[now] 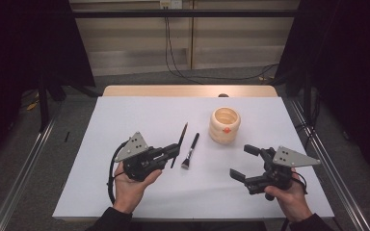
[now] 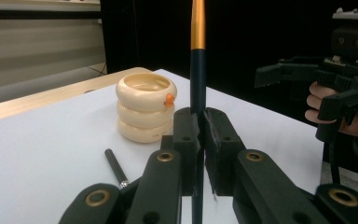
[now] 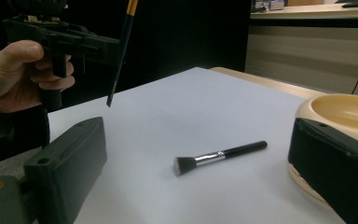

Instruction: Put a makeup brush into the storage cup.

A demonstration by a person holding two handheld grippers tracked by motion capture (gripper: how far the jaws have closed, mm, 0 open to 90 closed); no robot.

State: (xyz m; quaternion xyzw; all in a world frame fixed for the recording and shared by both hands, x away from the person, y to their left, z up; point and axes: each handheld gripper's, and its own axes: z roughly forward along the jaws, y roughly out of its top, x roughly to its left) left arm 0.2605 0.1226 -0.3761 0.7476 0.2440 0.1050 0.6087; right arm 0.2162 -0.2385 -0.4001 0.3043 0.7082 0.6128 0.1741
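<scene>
While the left gripper (image 1: 172,153) clamps a thin brush (image 1: 180,141), the right gripper (image 1: 244,162) hovers with jaws spread.

Lifted off the white table (image 1: 139,115), the thin brush sits with its dark handle pinched between the left jaws (a gold band (image 2: 197,23) shows higher up the handle), its lower end hanging free in the right gripper view. A flat makeup brush (image 1: 190,151) lies on the table between the grippers, bristles toward the person. Beyond it stands a cream ringed holder (image 1: 224,124), near the right gripper.
</scene>
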